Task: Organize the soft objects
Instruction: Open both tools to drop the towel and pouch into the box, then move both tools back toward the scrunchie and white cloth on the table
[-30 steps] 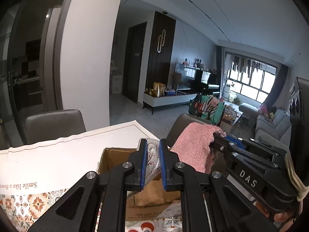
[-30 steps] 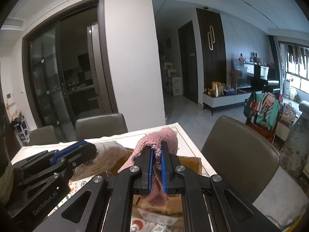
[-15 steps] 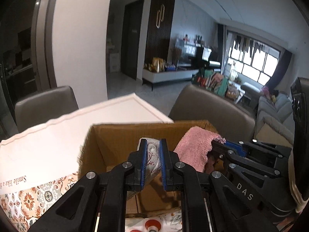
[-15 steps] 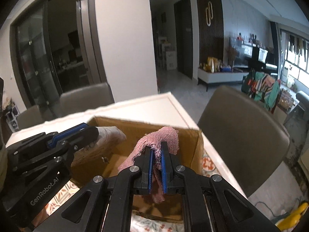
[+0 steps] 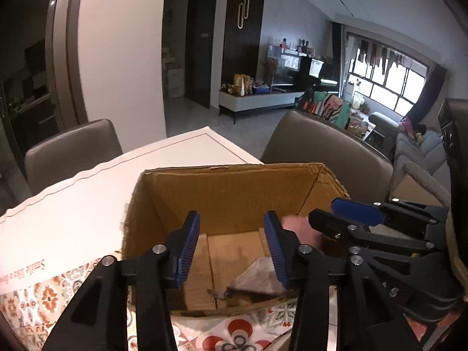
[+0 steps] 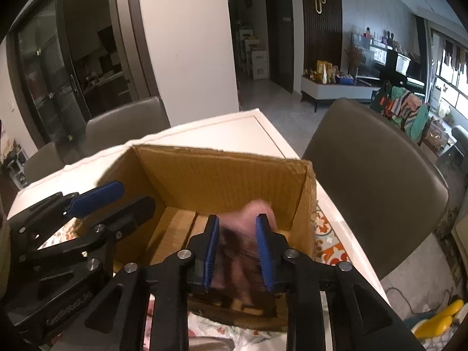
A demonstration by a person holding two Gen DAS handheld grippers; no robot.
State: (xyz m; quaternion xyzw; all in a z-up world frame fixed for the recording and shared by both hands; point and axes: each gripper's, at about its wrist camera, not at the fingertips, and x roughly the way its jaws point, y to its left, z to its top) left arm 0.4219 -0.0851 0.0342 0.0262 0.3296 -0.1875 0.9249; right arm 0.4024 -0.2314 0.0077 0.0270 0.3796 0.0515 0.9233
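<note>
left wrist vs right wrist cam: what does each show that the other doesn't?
Left wrist only: a pale patterned cloth lying on the box floor below the open left gripper, plus a grey sofa at far right.
Right wrist only: a blurred pink cloth between the right gripper pads, which have just been opening, and a yellow object on the floor.
Both: the cardboard box on the white table, and both grippers.

Your left black hand-held gripper with blue ribbed pads (image 5: 231,248) tilts downward, its jaws just opened, nothing pressed between them. Your right black hand-held gripper (image 6: 237,244) (side by side with the left) also tilts down, jaws likewise just parted.
</note>
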